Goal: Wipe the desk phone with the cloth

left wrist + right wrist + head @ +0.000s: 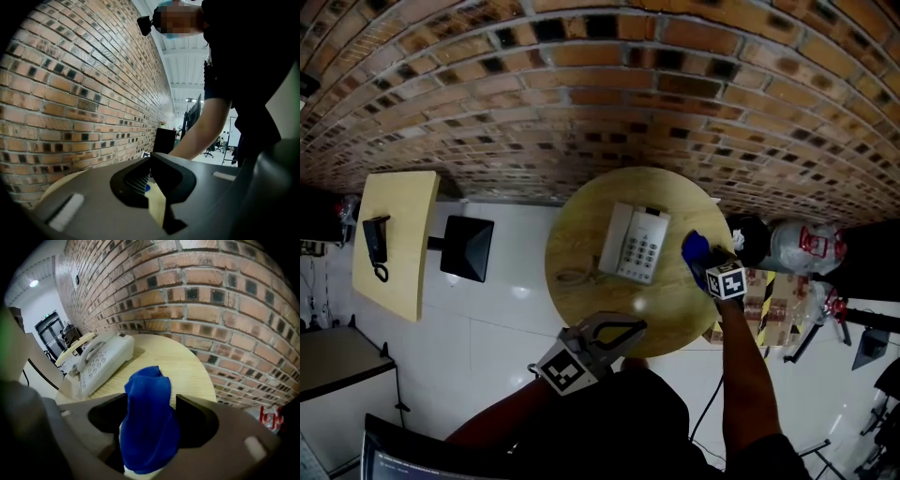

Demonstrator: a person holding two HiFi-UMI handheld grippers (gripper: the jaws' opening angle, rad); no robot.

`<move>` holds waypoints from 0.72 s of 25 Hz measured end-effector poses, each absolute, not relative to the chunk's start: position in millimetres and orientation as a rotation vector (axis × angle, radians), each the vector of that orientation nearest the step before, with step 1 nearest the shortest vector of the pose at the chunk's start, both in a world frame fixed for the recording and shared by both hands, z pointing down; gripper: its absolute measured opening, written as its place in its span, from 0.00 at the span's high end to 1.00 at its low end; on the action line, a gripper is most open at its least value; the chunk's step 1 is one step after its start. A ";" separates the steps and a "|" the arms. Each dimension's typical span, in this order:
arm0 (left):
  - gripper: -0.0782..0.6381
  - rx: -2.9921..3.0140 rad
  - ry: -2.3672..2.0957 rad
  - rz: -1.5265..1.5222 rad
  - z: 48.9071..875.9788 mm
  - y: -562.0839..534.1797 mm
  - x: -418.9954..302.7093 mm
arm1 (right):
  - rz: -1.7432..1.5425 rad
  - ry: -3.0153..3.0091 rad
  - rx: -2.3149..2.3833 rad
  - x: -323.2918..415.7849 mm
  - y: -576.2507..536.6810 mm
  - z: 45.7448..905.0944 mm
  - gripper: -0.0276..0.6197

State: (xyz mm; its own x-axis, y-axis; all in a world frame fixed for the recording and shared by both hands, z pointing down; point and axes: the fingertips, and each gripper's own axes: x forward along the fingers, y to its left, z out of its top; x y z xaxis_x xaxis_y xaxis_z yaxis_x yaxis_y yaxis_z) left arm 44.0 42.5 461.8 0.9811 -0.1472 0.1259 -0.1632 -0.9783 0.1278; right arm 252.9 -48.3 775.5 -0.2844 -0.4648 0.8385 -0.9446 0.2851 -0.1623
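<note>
Head view: the desk phone [636, 244] lies on the round tabletop [581, 225], with the blue cloth [695, 247] just beside it.

Left gripper view: the left gripper [152, 178] is closed and empty.

Right gripper view: the right gripper [151, 401] gapes wide astride the bunched cloth without pinching it. This fits pickup or set-down, and centred jaws serve both.

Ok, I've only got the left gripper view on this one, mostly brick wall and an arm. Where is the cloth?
Observer: The crumpled blue cloth stands between the wide-apart jaws of the right hand-held gripper, over the round wooden table.
Operator: And the phone?
Observer: The white corded desk phone lies mid-table, handset resting on it, apart from the cloth.
Operator: Where's my gripper?
Observer: The left hand-held gripper, shut and empty, is at the table's near edge, short of the phone.
</note>
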 end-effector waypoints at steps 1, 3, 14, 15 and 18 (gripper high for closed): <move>0.89 2.991 -0.241 0.168 460.6 42.2 44.3 | 0.872 -1.900 1.281 251.2 -49.4 764.8 0.47; 0.89 2.982 -0.263 0.146 456.8 40.3 45.0 | 0.815 -1.966 1.308 244.6 -50.4 738.0 0.47; 0.89 3.014 -0.303 0.067 412.5 36.1 50.3 | 0.471 -2.577 1.320 140.4 4.3 509.5 0.48; 0.89 3.012 -0.303 0.059 408.7 36.3 49.7 | 0.446 -2.613 1.321 130.5 11.6 492.0 0.48; 0.89 3.008 -0.310 0.037 399.6 35.6 48.4 | 0.407 -2.703 1.305 104.4 30.0 454.2 0.49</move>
